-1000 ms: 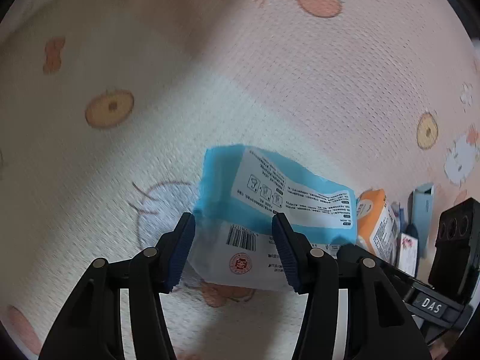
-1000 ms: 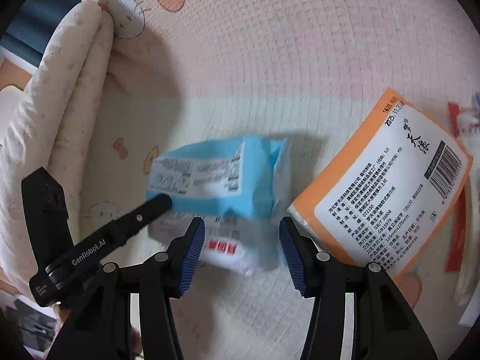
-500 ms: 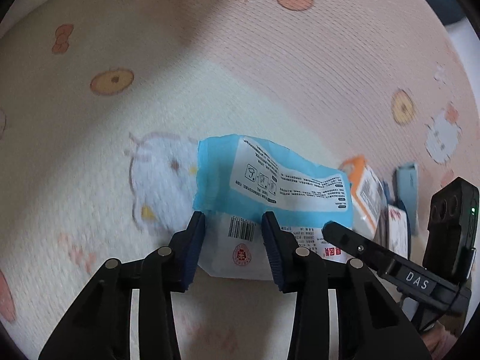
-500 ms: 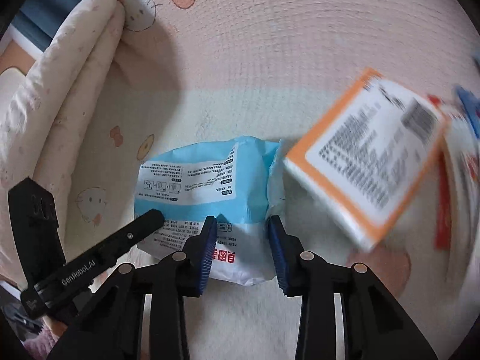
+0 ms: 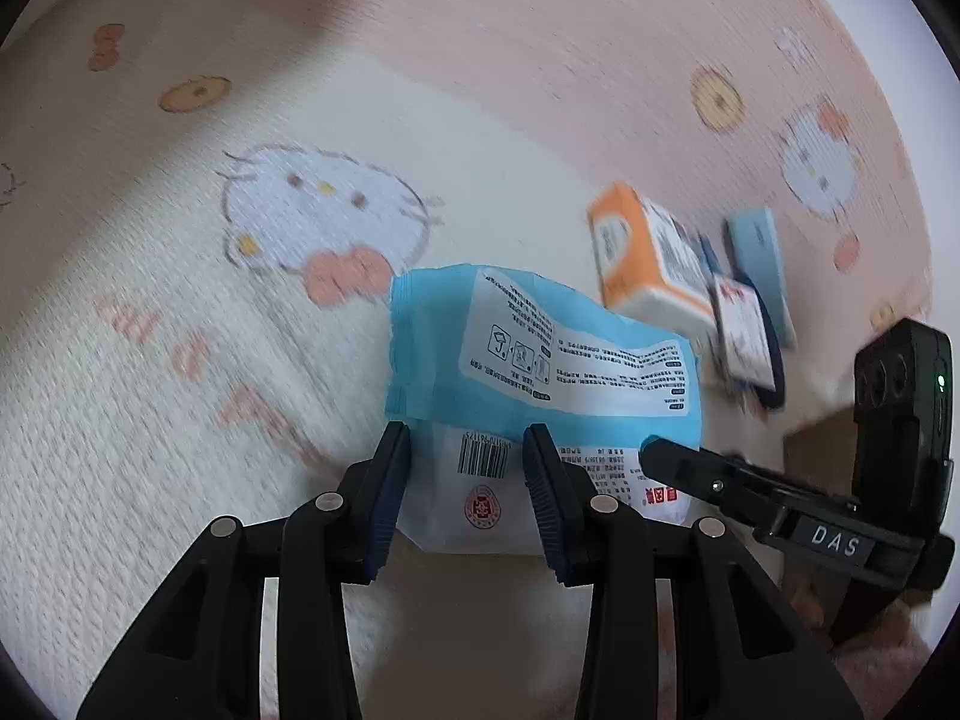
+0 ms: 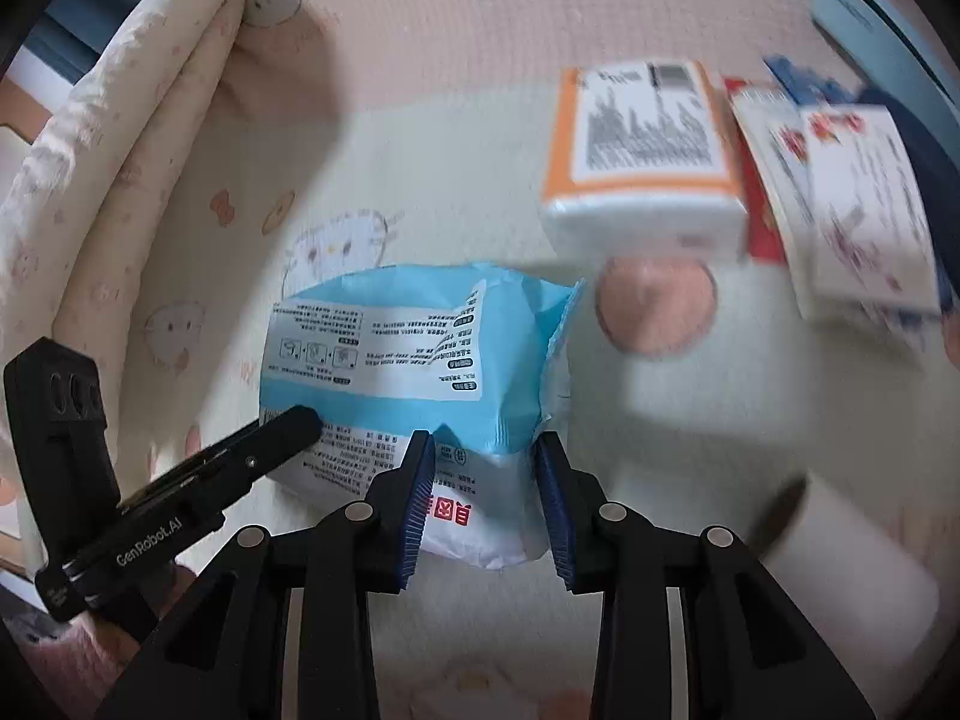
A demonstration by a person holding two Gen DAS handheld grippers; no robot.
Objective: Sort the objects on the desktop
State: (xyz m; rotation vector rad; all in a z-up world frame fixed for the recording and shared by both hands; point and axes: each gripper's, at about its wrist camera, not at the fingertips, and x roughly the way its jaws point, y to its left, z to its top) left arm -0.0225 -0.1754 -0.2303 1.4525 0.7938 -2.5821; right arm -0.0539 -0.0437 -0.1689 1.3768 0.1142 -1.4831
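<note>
A blue and white soft packet (image 5: 540, 372) with printed text and a barcode is held over the patterned pink and cream blanket (image 5: 240, 360). My left gripper (image 5: 468, 480) is shut on its left white end. My right gripper (image 6: 483, 486) is shut on the packet's (image 6: 414, 354) right white end. Each gripper shows in the other's view, the right one (image 5: 684, 462) touching the packet's right end and the left one (image 6: 288, 426) touching its left end.
An orange and white tissue pack (image 6: 642, 150) lies beyond the packet, with white and red printed packs (image 6: 840, 192) and a light blue flat box (image 5: 759, 276) to its right. A rolled blanket edge (image 6: 120, 150) runs along the left. A white object (image 6: 852, 588) sits at lower right.
Both grippers closed on the blue packet's ends and carried it back toward me. The orange pack and the other items now lie farther away.
</note>
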